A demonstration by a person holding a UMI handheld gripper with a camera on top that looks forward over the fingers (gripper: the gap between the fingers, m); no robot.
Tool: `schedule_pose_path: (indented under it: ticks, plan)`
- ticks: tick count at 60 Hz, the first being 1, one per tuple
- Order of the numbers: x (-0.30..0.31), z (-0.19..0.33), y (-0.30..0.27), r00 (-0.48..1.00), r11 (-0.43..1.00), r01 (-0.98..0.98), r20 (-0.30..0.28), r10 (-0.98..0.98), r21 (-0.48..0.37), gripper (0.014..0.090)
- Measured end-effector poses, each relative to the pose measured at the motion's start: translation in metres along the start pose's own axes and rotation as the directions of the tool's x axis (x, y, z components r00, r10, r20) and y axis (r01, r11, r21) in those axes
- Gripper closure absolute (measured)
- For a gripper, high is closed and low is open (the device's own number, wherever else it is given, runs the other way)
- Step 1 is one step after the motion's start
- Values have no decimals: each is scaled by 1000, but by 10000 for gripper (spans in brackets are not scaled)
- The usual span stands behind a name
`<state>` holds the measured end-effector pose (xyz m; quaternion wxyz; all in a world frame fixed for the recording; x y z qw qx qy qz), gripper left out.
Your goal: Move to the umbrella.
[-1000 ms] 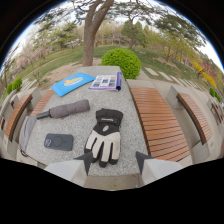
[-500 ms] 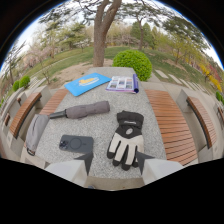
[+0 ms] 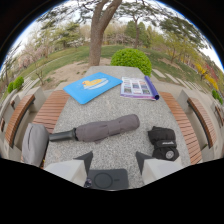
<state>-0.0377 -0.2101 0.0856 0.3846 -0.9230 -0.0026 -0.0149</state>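
Gripper (image 3: 113,162) hanging with fingers spread — nothing grasped — over the stone table's (image 3: 107,107) near edge; folded umbrella (image 3: 97,131) lying just ahead, beside a black glove (image 3: 163,142).

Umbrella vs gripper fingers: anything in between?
Gripper view: only bare stone table between the open gripper and folded umbrella. A dark phone lies between the fingers.
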Motion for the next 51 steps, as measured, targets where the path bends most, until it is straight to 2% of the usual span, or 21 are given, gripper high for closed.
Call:
schedule_pose_path:
  ticks: [13, 25, 51]
  plan:
    - [-20, 58, -21, 998, 1000, -8, -62, 6, -26, 197]
    - [-33, 93, -33, 997, 999, -2, -75, -1, -49, 198]
    - [-36, 112, -42, 996, 998, -10, -94, 4, -62, 199]
